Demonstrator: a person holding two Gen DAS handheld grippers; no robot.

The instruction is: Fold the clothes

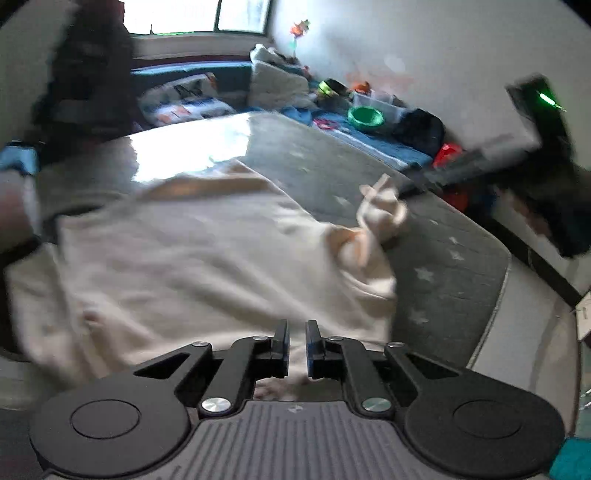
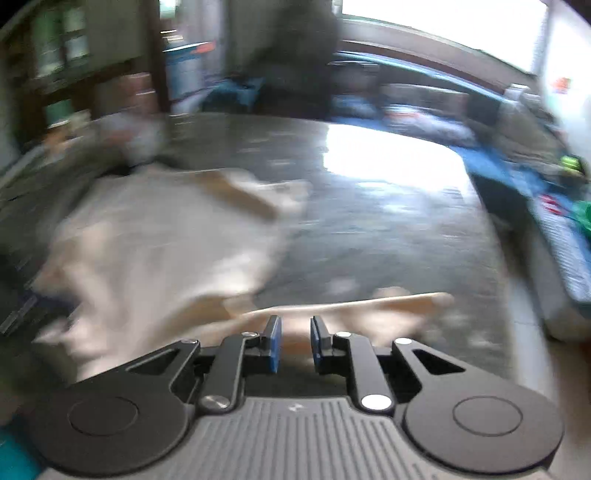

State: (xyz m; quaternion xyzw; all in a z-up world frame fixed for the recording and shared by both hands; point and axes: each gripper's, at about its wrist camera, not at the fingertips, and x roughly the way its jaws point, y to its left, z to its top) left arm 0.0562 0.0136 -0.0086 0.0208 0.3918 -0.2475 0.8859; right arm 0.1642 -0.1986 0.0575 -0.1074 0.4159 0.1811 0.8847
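Daylight from a blown-out window (image 1: pixel 195 14) is mirrored as glare on the table (image 2: pixel 388 162); both fisheye views are smeared by blur.

Bare counter (image 1: pixel 443 236) right of and beyond the garment (image 1: pixel 207 258). Bunched sleeve (image 1: pixel 382 212) raised at its right edge. Clutter along the far wall: green bowl (image 1: pixel 365 117), black bag (image 1: pixel 421 129), boxes (image 1: pixel 373 98).
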